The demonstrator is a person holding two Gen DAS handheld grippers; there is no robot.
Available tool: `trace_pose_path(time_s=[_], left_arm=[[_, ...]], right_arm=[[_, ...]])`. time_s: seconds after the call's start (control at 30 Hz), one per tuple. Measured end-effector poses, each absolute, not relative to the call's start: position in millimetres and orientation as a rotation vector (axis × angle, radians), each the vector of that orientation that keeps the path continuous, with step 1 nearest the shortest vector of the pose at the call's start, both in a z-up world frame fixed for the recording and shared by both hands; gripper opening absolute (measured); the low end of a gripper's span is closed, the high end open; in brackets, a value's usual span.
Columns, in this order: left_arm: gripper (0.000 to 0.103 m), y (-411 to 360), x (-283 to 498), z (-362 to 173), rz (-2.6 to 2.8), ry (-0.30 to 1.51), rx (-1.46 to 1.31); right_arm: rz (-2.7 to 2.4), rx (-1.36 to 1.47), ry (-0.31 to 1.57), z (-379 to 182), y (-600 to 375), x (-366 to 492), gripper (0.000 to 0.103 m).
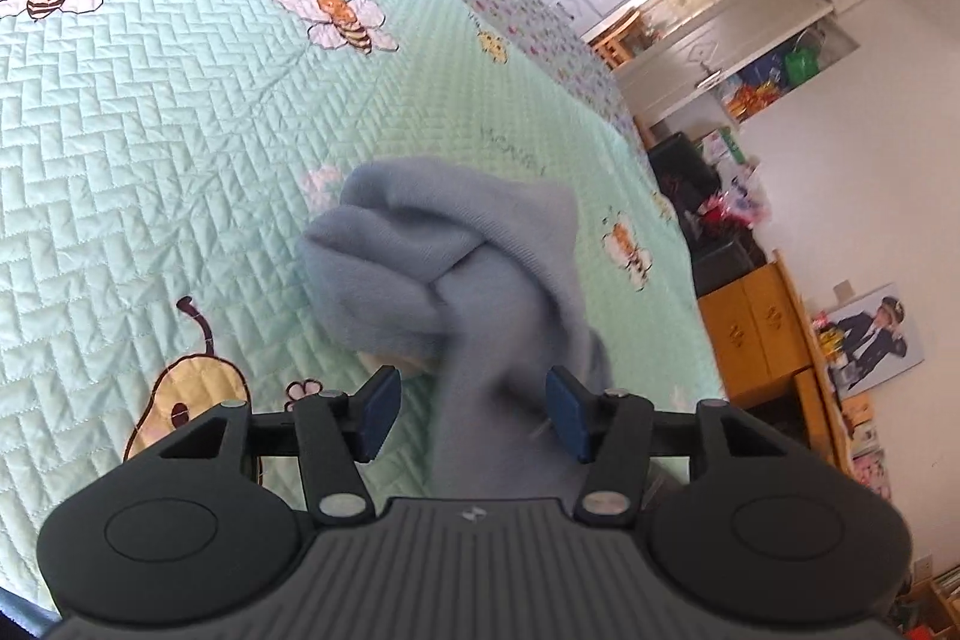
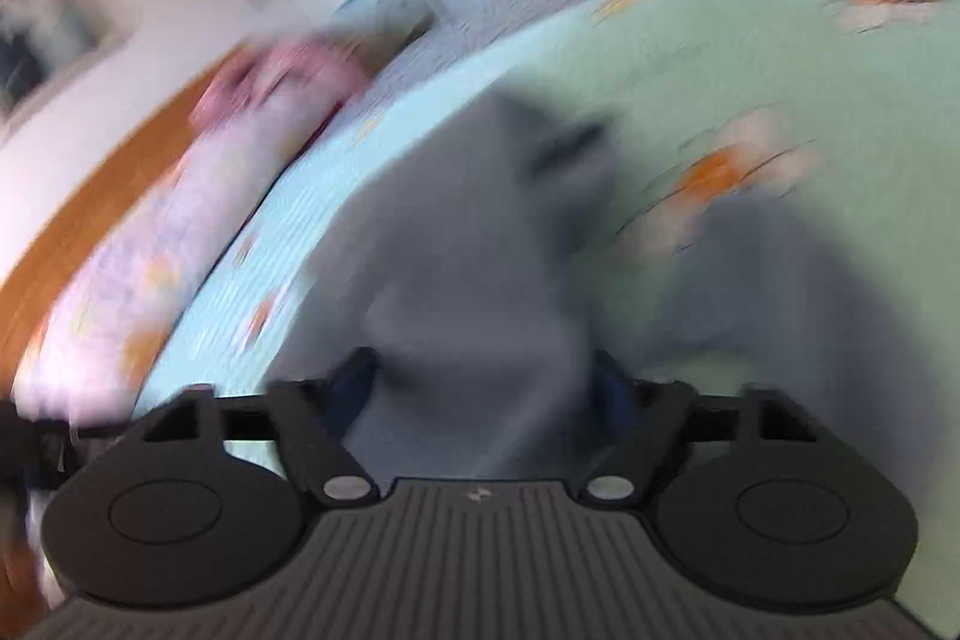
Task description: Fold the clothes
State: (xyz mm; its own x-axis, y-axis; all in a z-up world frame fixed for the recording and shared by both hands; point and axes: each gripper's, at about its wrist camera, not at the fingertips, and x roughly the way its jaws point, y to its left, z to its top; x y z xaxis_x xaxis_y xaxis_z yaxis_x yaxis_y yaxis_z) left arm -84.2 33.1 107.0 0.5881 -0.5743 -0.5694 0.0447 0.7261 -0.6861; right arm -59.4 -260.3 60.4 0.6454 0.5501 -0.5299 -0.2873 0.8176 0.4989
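One blue-grey garment (image 1: pixel 444 268) bunched on one bee-print quilt (image 1: pixel 150 130), left tool (image 1: pixel 474 415) released around it, right tool (image 2: pixel 486 388) blurred, grip unclear.

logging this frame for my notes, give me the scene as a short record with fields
surface: bed with a green quilt printed with bees
garment: grey-blue cloth, bunched and twisted, not folded
left gripper: open, cloth between the pads but a gap on each side
right gripper: cloth between the fingers; view too blurred to tell the grip
background: wooden cabinet beside the bed
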Motion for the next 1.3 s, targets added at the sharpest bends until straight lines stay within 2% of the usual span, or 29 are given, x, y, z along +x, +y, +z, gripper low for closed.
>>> trace_pose_path(time_s=[0.1,0.27,0.43,0.67,0.97,1.0,1.03,1.07,1.17,1.3], left_arm=[[0.058,37,-84,113,-0.395,0.854,-0.682],[0.061,20,-82,122,-0.373,0.850,-0.592],[0.061,-31,-78,141,-0.414,0.816,-0.401],[0.063,-111,-67,142,-0.353,0.720,0.092],[0.064,-158,-29,104,-0.352,0.790,0.270],[0.063,-159,-25,101,-0.335,0.793,0.278],[0.051,-160,-21,97,-0.318,0.796,0.285],[0.032,-159,-17,95,-0.301,0.799,0.277],[0.019,-127,-10,107,-0.255,0.794,0.063],[0.015,-70,-28,148,-0.060,0.698,-0.033]], right_arm=[[0.685,0.113,0.698,60,-200,-101,0.067],[0.801,-0.029,0.731,38,-170,-145,0.067],[0.793,0.025,0.711,39,-178,-166,0.067],[0.779,0.089,0.690,44,-190,-182,0.068],[0.759,0.162,0.649,49,-219,-204,0.069],[0.750,0.163,0.638,49,-223,-209,0.069],[0.739,0.168,0.625,49,-227,-213,0.069],[0.726,0.176,0.612,48,-232,-215,0.070],[0.668,0.223,0.582,45,-248,-219,0.075],[0.562,0.319,0.549,41,-275,-220,0.076]])
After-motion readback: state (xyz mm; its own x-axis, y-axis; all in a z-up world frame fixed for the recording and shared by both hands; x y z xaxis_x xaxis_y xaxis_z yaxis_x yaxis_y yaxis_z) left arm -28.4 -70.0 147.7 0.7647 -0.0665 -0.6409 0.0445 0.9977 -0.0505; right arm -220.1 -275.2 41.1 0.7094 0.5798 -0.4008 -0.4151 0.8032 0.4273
